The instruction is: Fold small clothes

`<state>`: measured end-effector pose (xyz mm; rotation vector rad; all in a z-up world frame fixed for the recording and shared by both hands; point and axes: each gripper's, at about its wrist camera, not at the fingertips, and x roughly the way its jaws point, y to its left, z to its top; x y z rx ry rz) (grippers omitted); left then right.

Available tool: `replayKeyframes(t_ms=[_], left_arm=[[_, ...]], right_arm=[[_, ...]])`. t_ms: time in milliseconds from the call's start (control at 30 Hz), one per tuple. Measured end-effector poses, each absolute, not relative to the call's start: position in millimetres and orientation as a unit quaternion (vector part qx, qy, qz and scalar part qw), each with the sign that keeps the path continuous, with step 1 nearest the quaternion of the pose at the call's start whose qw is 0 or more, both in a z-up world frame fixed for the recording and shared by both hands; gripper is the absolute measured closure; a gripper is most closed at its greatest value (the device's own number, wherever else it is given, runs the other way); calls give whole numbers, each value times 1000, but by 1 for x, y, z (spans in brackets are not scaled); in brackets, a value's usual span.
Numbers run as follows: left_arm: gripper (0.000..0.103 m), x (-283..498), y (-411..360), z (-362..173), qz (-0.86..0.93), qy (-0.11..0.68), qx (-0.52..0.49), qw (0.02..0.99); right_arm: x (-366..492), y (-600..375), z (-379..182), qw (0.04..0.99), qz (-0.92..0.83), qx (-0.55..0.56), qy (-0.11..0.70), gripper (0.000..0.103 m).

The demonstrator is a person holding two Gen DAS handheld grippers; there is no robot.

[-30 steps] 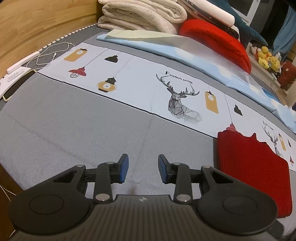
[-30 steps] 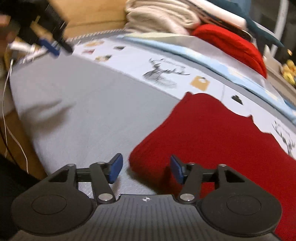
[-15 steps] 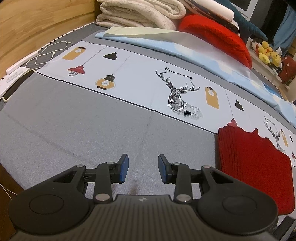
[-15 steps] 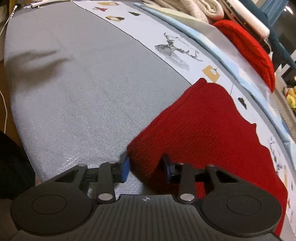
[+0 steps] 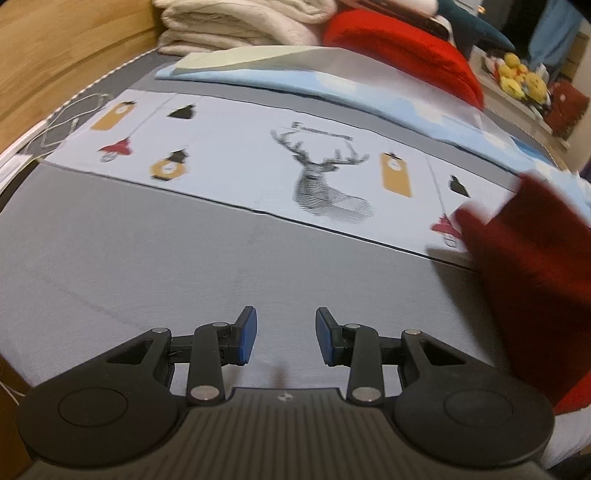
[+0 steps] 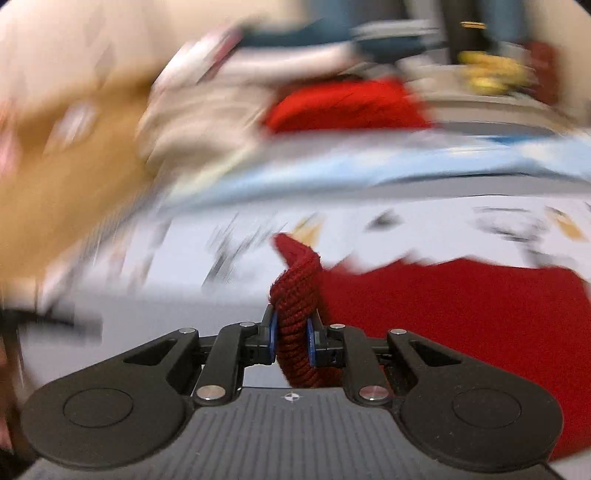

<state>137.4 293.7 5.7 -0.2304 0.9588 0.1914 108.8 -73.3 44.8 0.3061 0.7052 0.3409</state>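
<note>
A dark red knitted garment (image 6: 461, 314) lies on the bed, its near corner lifted and bunched. My right gripper (image 6: 291, 341) has its jaws closing, and the blue pads press on that bunched corner (image 6: 295, 295). In the left wrist view the same red garment (image 5: 535, 266) shows blurred at the right, raised off the grey sheet (image 5: 184, 266). My left gripper (image 5: 284, 336) hovers over the bare grey sheet to the garment's left, open, with nothing between its fingers.
A pale printed cloth with a deer and lamps (image 5: 325, 177) runs across the bed behind the grey sheet. Further back lie a light blue sheet (image 5: 332, 77), folded cream blankets (image 5: 240, 26) and a red cushion (image 5: 402, 51). A white cable (image 5: 70, 122) lies at the left edge by the wooden headboard.
My right gripper closed on the red garment's near corner and lifted it; its view swung up fast and blurred. The left gripper shifted sideways over the grey sheet, still open.
</note>
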Motion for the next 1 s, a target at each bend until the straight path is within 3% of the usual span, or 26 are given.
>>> replayKeyframes(t_ms=[167, 367, 400, 467, 600, 767, 833, 900, 933, 967, 1000], left_arm=[[64, 159, 240, 11, 61, 456, -91, 883], [64, 189, 169, 10, 19, 457, -81, 885], [64, 194, 155, 10, 9, 458, -79, 886], [64, 200, 128, 6, -9, 460, -68, 885], [63, 210, 84, -6, -36, 468, -45, 882], [62, 219, 40, -23, -71, 482, -31, 873], [61, 223, 25, -30, -84, 486, -34, 869], [58, 227, 13, -36, -98, 492, -43, 864], [53, 230, 7, -39, -107, 496, -51, 860], [48, 232, 1, -41, -118, 499, -61, 857], [46, 235, -6, -45, -131, 502, -74, 852]], right_arm=[[77, -219, 31, 922, -43, 232, 306, 88], [60, -326, -50, 791, -245, 296, 476, 78], [56, -336, -51, 788, -232, 312, 477, 76], [56, -347, -37, 808, -212, 302, 460, 60], [76, -369, -5, 853, -153, 279, 414, 58], [134, -370, -17, 860, -13, 249, 445, 35], [148, -364, -40, 846, 25, 247, 472, 34], [156, -358, -69, 826, 48, 253, 500, 36], [156, -352, -77, 813, 50, 253, 522, 49], [155, -352, -82, 803, 55, 258, 534, 74], [153, -353, -79, 808, 69, 266, 521, 82]])
